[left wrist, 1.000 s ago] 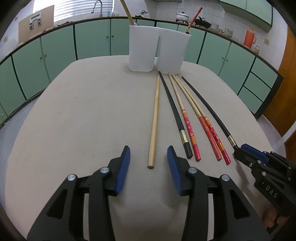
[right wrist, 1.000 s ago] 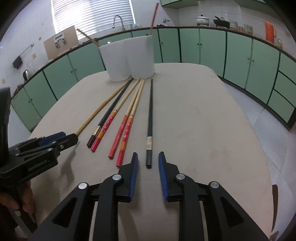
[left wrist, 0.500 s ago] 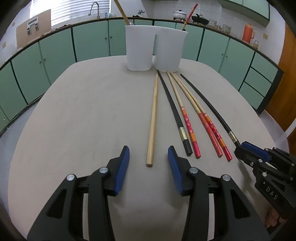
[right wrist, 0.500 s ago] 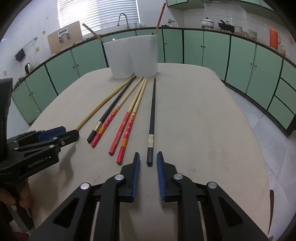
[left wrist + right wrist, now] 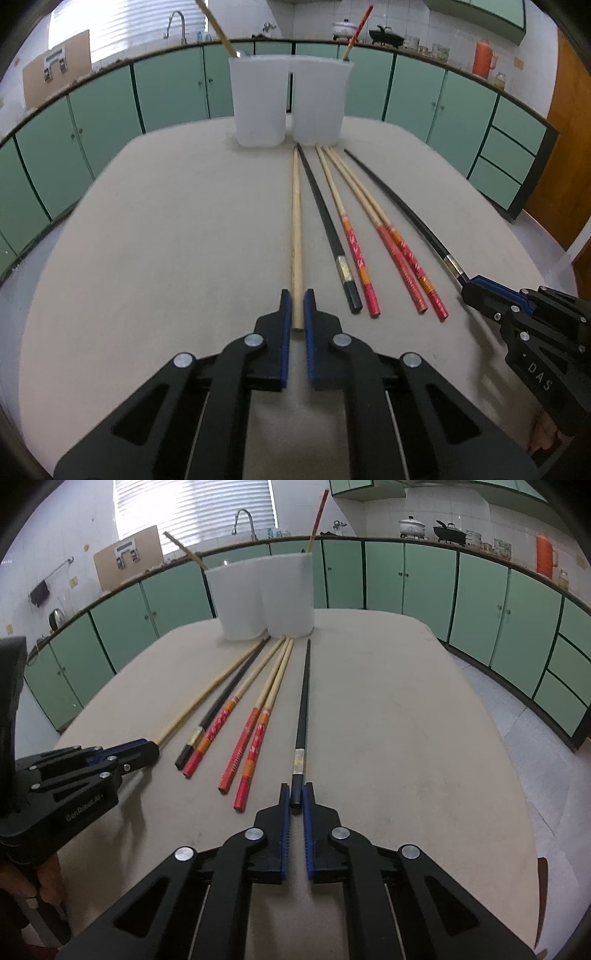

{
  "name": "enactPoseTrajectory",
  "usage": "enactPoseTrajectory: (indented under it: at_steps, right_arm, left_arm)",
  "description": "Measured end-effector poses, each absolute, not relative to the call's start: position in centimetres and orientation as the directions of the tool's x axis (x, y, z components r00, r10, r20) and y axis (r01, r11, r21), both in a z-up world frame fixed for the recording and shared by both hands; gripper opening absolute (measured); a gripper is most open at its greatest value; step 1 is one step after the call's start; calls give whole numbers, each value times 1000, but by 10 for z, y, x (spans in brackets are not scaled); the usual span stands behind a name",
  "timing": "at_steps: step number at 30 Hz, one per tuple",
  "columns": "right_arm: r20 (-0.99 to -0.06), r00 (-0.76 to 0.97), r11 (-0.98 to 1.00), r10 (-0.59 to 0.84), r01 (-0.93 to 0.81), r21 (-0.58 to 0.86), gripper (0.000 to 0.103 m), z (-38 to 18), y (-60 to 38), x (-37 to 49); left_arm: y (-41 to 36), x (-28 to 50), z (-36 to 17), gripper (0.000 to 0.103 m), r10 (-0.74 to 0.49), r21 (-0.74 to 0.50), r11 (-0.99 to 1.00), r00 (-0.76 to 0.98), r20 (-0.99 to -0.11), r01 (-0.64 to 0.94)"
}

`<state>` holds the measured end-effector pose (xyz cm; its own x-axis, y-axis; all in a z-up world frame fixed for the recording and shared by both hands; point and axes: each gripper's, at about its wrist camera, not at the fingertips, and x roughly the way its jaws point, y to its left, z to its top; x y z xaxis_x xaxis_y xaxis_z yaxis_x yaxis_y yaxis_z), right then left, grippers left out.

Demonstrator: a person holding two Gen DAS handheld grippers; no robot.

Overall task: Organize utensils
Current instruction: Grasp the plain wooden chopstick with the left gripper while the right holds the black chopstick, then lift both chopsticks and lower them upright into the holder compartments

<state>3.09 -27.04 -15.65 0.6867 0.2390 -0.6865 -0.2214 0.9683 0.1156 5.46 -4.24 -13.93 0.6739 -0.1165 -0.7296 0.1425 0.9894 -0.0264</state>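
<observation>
Six chopsticks lie side by side on the beige table point(image 5: 147, 240), their far tips fanned toward two white plastic cups point(image 5: 260, 99) standing together at the far edge.

The left gripper point(image 5: 297, 295) has its blue pads closed on the near end of the plain wooden chopstick point(image 5: 296, 221), the leftmost of the row; the very end of the stick sits between the pads, so whether they truly pinch it or only bracket it is hard to judge. The right gripper point(image 5: 296, 789) stands the same way around the near end of a black chopstick point(image 5: 303, 705) at the right of the row, with its butt end tucked between the blue pads and partly hidden.

Between those two lie a second black chopstick point(image 5: 325, 218) with a pale band near its end and three red-handled ones point(image 5: 391, 240); the printed pattern on the red handles is too small to make out.

Each cup holds one stick already, a wooden one point(image 5: 216, 26) leaning left and a red-ended one point(image 5: 357, 31) leaning right, and the cup walls hide their lower parts.

From the right wrist view the left gripper's body reads "GenRobot.AI" in faint grey lettering. From the left wrist view the right gripper shows only "DAS", the rest cut off by the frame edge. A little of the person's hand point(image 5: 44, 882) shows below the left gripper, mostly cropped.

Green cabinets point(image 5: 424, 579) ring the room behind the table.
</observation>
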Motion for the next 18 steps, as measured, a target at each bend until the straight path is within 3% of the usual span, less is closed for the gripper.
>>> enactPoseTrajectory:
  at_steps: [18]
  right_arm:
    - [-479, 825, 953, 299, -286, 104, 7, -39, -290, 36]
  left_arm:
    - [-38, 34, -21, 6, -146, -7, 986, 857, -494, 164]
